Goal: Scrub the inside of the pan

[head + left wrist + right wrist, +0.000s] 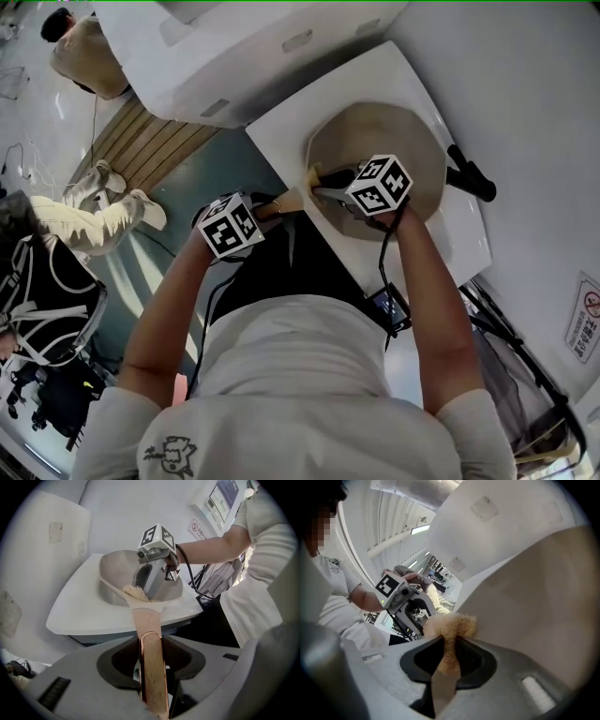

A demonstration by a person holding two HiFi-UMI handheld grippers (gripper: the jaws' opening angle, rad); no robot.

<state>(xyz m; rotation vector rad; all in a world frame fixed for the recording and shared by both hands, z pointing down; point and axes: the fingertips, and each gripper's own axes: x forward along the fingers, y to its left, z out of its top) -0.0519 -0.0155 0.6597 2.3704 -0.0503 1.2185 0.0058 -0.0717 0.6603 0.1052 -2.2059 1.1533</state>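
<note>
Head view: pan (pixel 412 141) on the white table (pixel 291 117), at 1 o'clock from frame centre. Its handle (pixel 289 201) runs out toward 8 o'clock. Left gripper (pixel 265 212) is at the handle's end. Right gripper (pixel 330 190) is inside the pan, near the 8 o'clock rim.

Left gripper view: jaws clamped on the handle, which runs to 12 o'clock into the pan. Scrub pad (pixel 135 591) sits under the right gripper's tip.

Right gripper view: jaws pinch the tan, fibrous scrub pad, which touches the pan's inner wall. The wall fills the 3 o'clock side; the left gripper is at 9 o'clock.
</note>
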